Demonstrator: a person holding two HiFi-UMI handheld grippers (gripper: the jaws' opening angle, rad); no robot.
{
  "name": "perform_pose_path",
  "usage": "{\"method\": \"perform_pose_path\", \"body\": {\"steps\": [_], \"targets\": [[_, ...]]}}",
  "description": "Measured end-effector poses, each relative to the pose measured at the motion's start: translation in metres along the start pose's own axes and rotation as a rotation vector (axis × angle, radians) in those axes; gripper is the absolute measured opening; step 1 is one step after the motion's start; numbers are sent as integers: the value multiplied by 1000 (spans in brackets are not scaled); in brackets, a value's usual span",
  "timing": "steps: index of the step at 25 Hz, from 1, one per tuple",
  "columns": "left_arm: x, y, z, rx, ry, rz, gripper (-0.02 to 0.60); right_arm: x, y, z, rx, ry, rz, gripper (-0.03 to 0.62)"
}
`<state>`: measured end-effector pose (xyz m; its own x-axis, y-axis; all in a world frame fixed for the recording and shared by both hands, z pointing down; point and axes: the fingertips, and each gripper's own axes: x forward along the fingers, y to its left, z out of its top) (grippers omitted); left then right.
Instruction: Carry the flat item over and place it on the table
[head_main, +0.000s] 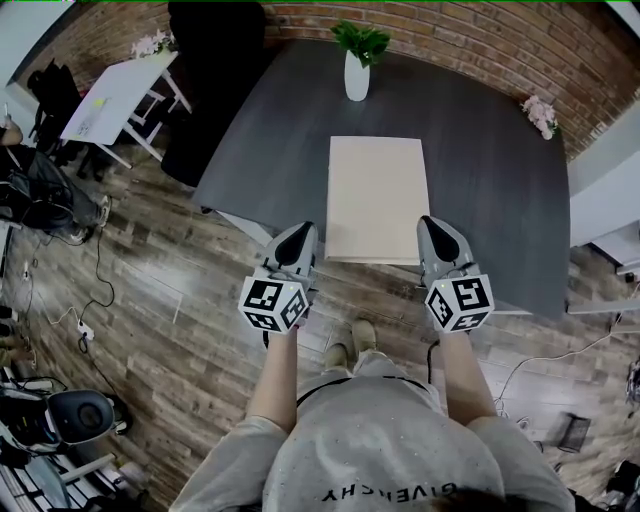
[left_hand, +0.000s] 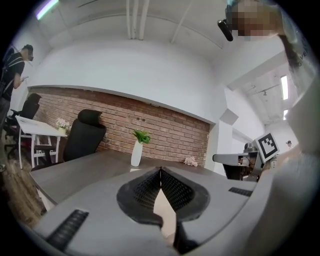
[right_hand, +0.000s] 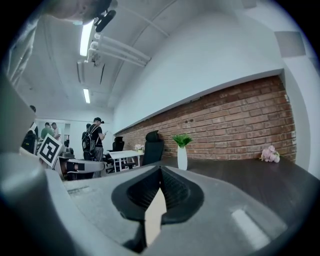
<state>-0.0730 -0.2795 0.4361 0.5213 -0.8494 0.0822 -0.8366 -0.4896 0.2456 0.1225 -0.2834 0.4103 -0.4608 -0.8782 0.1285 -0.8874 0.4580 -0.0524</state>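
We see the flat board (head_main: 377, 200) lying on the desk (head_main: 480, 150) at its front edge, our left gripper (head_main: 306, 232) and right gripper (head_main: 432, 226) both clamped shut beside its near corners, seemingly pinching nothing, so the placing looks done.

Open dark table (head_main: 490, 200) beside the pale board (head_main: 377, 195), white vase (head_main: 357, 78) at far edge, pink flowers (head_main: 541, 115) far right corner
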Motion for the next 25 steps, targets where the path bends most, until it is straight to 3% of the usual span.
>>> {"method": "perform_pose_path", "body": {"steps": [25], "targets": [[1,0,57,36,-100,-4,-2,-5,-3,53,-50,-110,-14,-3]]}}
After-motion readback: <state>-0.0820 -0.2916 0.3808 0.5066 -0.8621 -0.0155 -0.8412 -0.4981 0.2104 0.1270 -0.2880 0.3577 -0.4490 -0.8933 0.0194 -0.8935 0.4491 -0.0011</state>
